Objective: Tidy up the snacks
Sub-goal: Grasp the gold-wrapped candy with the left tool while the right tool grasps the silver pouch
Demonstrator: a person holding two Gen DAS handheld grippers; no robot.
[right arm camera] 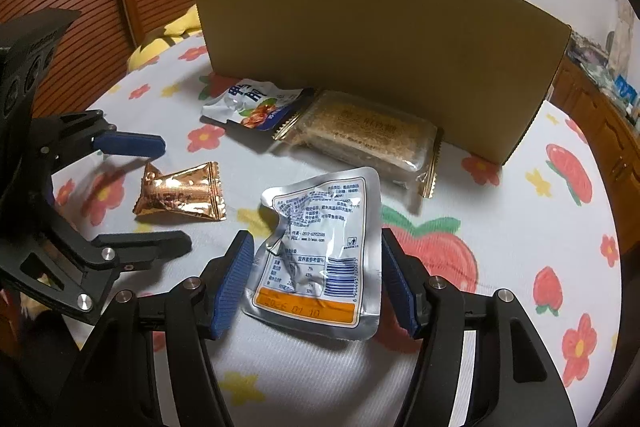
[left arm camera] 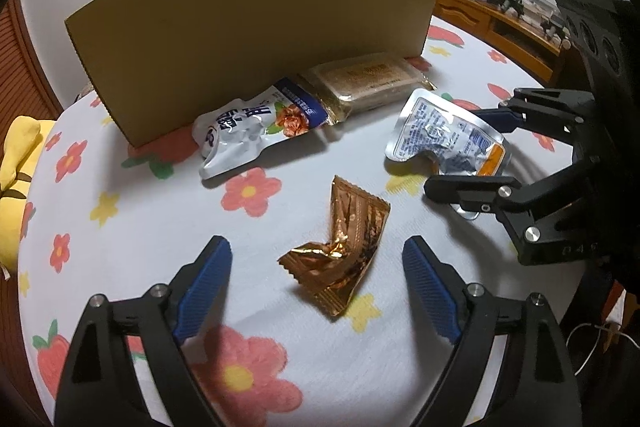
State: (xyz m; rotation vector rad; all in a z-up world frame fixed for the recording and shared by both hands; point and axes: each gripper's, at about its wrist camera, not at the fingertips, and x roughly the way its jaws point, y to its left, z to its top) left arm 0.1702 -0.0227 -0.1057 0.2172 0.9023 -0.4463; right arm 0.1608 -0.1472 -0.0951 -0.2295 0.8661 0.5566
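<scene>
- We see our left gripper (left arm camera: 317, 291) at the bottom, its blue fingers (left arm camera: 202, 291) wide apart over the flowered tablecloth (left arm camera: 120, 227).
- A crumpled copper-coloured wrapper (left arm camera: 344, 247) lies between and just ahead of the fingers, not touched by them.
- Farther away, a white and blue pouch (left arm camera: 252, 129) and a clear-wrapped bar (left arm camera: 368, 83) lie against the upright cardboard sheet (left arm camera: 256, 27).
- At the right, the right gripper (left arm camera: 480, 155) has its fingers on both sides of a silver pouch (left arm camera: 444, 135).
</scene>
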